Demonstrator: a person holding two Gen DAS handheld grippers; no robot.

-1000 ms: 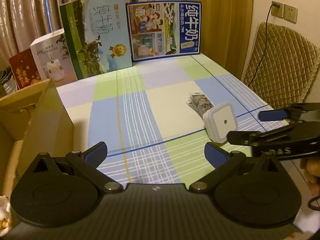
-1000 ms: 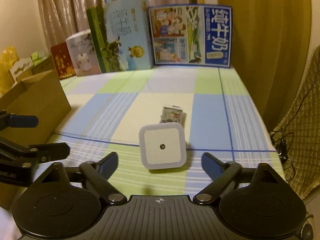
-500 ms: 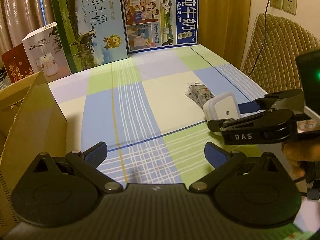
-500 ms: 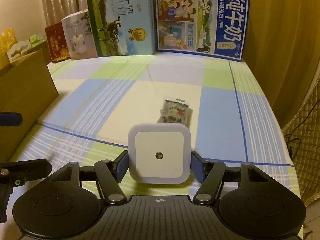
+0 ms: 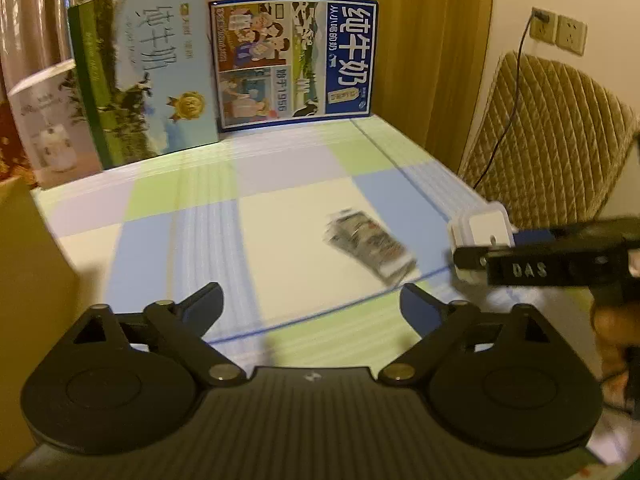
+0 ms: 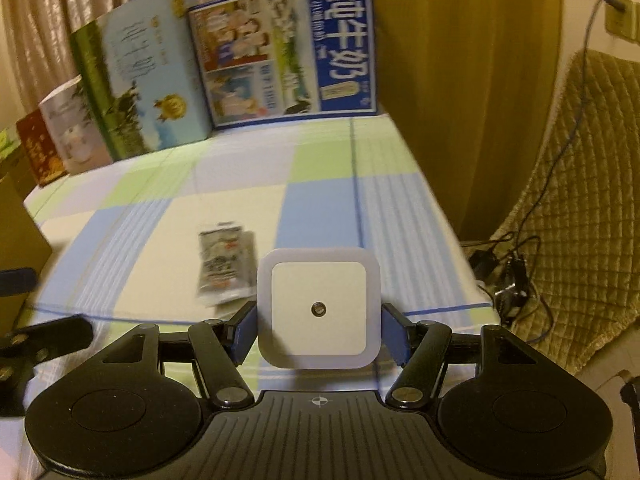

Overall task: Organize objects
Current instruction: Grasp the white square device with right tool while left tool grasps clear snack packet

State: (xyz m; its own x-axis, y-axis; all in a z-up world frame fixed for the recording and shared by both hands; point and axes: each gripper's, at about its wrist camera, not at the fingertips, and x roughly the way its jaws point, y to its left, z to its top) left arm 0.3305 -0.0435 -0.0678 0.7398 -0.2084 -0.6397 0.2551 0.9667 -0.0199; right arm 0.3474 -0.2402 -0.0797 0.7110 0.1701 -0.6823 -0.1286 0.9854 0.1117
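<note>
A white square night light (image 6: 319,307) sits clamped between the blue pads of my right gripper (image 6: 319,330), which is shut on it and holds it above the checked tablecloth (image 6: 168,220). The left wrist view shows the same night light (image 5: 482,227) at the right, lifted off the cloth, in the right gripper (image 5: 500,240). A small silvery snack packet (image 5: 370,245) lies flat mid-table; from the right wrist it is the packet (image 6: 226,266) just left of the light. My left gripper (image 5: 312,306) hovers open near the table's front, nothing between its fingers.
A cardboard box (image 5: 28,288) stands at the left edge. Milk cartons, green (image 5: 146,76) and blue (image 5: 296,60), and a white box (image 5: 52,120) line the back. A quilted chair (image 5: 548,140) and cables (image 6: 508,268) are beyond the table's right edge.
My right gripper closed on the night light and lifted it off the cloth, carrying it to the right. The left gripper shifted forward and stayed open.
</note>
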